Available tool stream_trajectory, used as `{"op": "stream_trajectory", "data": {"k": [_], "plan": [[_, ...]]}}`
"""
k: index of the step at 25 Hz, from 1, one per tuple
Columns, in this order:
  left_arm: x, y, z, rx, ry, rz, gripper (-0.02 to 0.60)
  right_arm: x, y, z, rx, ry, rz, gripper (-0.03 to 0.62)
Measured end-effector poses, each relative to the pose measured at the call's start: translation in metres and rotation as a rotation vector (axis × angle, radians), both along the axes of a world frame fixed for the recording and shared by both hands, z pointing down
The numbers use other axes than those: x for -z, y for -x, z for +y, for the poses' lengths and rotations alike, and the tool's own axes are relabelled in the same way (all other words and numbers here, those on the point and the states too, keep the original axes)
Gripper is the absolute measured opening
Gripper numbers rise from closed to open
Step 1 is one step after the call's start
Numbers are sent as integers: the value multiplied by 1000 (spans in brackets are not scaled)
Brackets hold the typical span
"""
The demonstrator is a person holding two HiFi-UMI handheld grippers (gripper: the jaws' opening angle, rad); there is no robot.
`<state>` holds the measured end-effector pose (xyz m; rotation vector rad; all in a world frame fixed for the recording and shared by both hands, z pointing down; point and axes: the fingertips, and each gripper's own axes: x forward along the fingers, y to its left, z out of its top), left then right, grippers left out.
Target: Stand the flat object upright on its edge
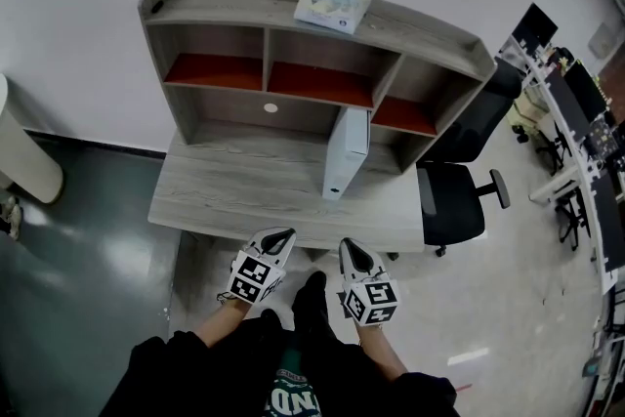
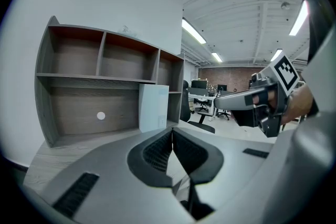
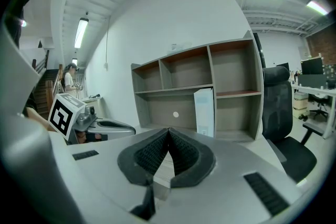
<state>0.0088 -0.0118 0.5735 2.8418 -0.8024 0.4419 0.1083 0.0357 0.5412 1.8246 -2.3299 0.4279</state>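
Both hand-held grippers hang at the near edge of the tabletop [image 1: 244,195], the left hand-held gripper [image 1: 278,237] and the right hand-held gripper [image 1: 352,247] each with jaws pressed together on nothing. At about 1 o'clock from them the slim white box [image 1: 346,151] stands upright on its narrow edge, right by a divider of the shelf unit [image 1: 220,15]. On this showing, the standing-up step looks done. A next move, if any, would only call for checking that the box holds steady. The red-floored upper compartments [image 1: 217,70] appear bare. A pale packet [image 1: 332,3] lies flat on the unit's top at 12 o'clock. An office chair [image 1: 451,200] waits at 3 o'clock.
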Motion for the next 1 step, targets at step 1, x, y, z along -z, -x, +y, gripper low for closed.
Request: {"op": "stream_trajectory", "data": {"k": [1], "plan": [[-1,0,0,1,1,1,12,-1,0,1,1,0,1,34]]}}
